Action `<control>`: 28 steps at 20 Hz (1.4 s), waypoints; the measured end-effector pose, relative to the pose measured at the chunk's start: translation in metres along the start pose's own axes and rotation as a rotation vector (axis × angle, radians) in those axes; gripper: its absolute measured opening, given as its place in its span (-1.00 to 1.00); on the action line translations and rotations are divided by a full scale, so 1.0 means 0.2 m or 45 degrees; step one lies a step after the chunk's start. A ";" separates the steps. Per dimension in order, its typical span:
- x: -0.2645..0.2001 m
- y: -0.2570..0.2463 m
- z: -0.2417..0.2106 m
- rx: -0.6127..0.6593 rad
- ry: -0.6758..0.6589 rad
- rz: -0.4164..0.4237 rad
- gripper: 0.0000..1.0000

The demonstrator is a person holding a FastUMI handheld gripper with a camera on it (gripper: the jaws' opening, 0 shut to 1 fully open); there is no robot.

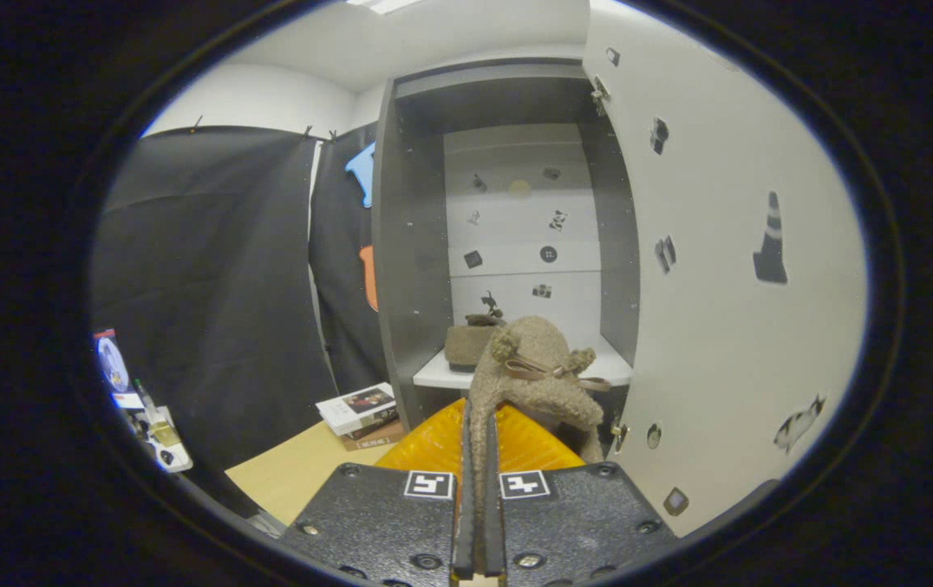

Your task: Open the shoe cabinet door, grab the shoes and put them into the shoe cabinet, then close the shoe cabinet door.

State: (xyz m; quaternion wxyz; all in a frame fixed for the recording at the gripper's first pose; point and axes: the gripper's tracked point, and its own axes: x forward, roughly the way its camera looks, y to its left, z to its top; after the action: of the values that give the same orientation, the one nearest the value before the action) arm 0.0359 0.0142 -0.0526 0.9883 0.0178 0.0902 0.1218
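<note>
One cabinet (417, 244) is standing ahead of me, grey-sided with a white back wall, and its door (727, 269) is hanging wide open to the right of it, stickers dotted over the inner face. I am looking at a white shelf (444, 373) inside, where a first shoe (466, 342) is already sitting at the left end. Left of the cabinet, books (359, 409) are lying on the table (295, 477). I am holding my claw (478, 440) clenched on the second shoe (536, 379), a fuzzy tan slipper with pompoms and a bow; both fingers are pressing its edge between them. That shoe is hanging just in front of the shelf, short of it, above something yellow (434, 444) beneath my fingers.
</note>
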 end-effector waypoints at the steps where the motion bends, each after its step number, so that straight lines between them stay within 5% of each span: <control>1: 0.02 -0.01 0.07 -0.004 0.003 -0.009 -0.85; 13: 0.58 -0.08 0.49 -0.072 0.033 -0.160 -0.84; 23: 1.32 -0.38 0.30 -0.159 0.260 -0.334 -0.83; 28: 1.57 -0.55 0.17 -0.206 0.394 -0.337 -0.83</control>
State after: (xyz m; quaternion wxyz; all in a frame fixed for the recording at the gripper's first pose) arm 0.3681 -0.0152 -0.0810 0.9683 -0.0926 0.2321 -0.0011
